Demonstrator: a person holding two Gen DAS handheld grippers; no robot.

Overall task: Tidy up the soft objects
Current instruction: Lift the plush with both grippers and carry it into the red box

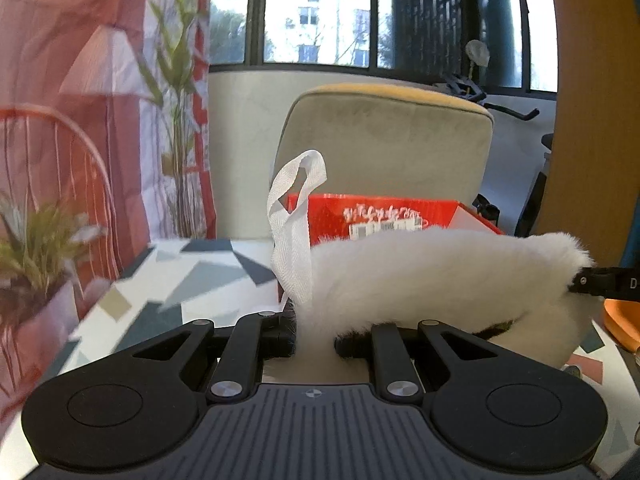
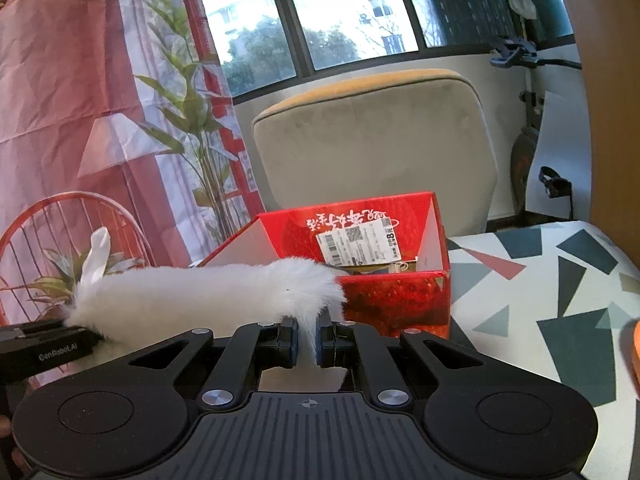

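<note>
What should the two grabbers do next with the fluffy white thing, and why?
Probably carry it forward over the red box and lower it in. Both the left gripper and the right gripper pinch the fluffy white thing, one at each end, and the open box sits just behind it.

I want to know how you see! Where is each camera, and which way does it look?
Left wrist: sits on the left tongs, looking forward at the white furry thing they pinch; the right tongs' tip pokes in.
Right wrist: sits on the right tongs, gripping the fur's other end; the left tongs show.
Shared: fur, red box, beige chair.
</note>
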